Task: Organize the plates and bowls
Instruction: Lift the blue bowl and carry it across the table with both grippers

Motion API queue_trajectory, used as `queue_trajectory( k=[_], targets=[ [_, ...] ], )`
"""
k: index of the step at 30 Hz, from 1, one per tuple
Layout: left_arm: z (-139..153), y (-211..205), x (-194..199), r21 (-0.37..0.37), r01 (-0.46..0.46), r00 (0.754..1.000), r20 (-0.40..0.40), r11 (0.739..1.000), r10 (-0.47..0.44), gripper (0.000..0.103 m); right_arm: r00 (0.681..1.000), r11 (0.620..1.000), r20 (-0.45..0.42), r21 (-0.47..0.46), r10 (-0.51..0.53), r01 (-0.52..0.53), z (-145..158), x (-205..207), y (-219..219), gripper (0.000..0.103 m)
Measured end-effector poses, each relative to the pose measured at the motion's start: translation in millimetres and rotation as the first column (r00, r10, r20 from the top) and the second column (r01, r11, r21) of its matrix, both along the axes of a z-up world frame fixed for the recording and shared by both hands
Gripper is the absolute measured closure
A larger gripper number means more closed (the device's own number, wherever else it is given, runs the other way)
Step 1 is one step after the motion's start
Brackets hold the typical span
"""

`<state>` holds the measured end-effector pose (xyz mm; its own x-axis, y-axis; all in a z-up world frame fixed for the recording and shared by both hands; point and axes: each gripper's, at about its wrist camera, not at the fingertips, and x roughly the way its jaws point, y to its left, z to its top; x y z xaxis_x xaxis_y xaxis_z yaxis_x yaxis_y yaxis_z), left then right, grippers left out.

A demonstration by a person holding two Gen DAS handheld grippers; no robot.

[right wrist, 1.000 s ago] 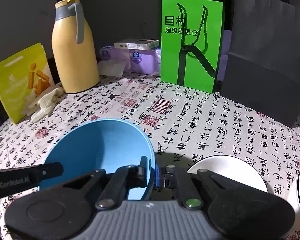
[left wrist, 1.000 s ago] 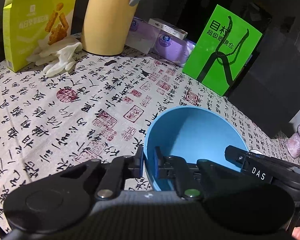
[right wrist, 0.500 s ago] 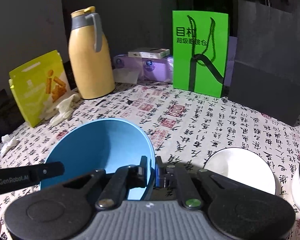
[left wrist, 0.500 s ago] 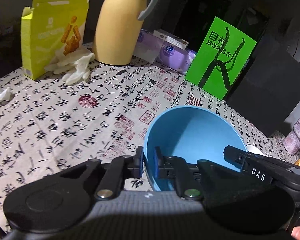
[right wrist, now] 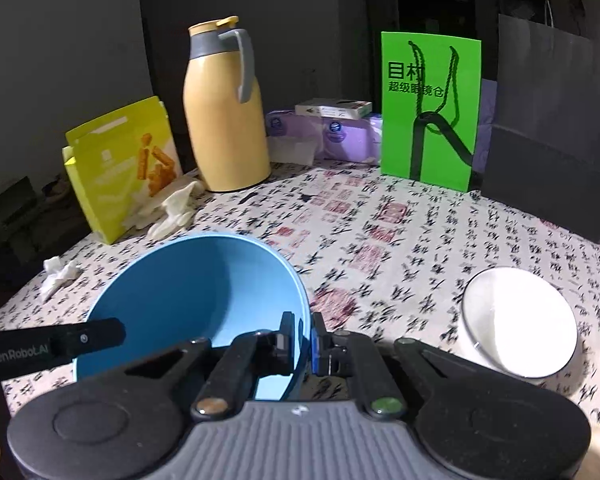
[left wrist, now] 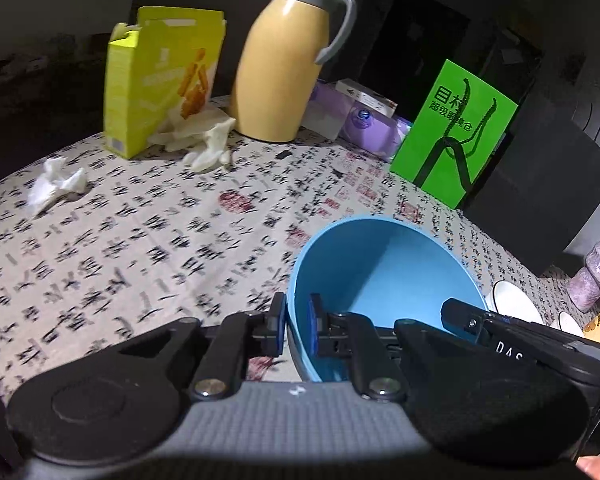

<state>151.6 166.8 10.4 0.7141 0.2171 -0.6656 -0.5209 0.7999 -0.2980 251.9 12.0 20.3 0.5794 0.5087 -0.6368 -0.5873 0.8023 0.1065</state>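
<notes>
Right wrist: white bowl (right wrist: pixel 518 324) sits beside the held blue bowl (right wrist: pixel 188 300).

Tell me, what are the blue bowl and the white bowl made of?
Blue bowl: probably plastic; matte, even colour, thin rim, no glints. White bowl: looks like glazed ceramic; glossy, with a thin dark line round the rim. Neither is certain from looks alone.

Calligraphy-print table (right wrist: pixel 400 240) bears thermos (right wrist: pixel 224 120), snack box (right wrist: pixel 124 168), white bowl (right wrist: pixel 516 320).
</notes>
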Motion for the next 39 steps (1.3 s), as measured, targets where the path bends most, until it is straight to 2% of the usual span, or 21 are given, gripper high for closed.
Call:
queue_trajectory(
  k=[17, 32, 36, 38, 39],
  targets=[
    [4.3, 20.8, -69.1, 0.013, -0.054, 0.998, 0.018, 0.998, 0.054, 0.092, 0.999, 0.999, -0.047, 0.032, 0.018, -0.016, -8.9, -61.5, 23.3, 0.096],
    [-15.5, 26.2, -100.5, 0.018, -0.043, 0.999, -0.008, 0.999, 0.044, 0.092, 0.995, 1.000, -0.098, -0.003, 0.008, -0.009, -37.3, -94.1, 36.0, 0.096],
    [-18.4, 25.3, -103.2, 0.013, -0.042, 0.999, -0.003, 0.999, 0.042, 0.090, 0.997, 1.000, -0.077, -0.003, 0.005, -0.005, -36.6, -100.2, 35.6, 0.093],
    [-19.6, 26.6, -104.5, -0.001, -0.040, 0.999, -0.001, 0.999, 0.040, 0.083, 0.997, 1.000, -0.082, 0.002, 0.010, -0.010, -35.9, -101.9, 35.7, 0.090],
    [-19.4, 26.7, -106.3, -0.006, -0.040, 0.999, 0.006, 0.999, 0.040, 0.073, 0.996, 1.000, -0.088, 0.006, 0.013, -0.013, -35.2, -102.4, 35.3, 0.090]
  ],
)
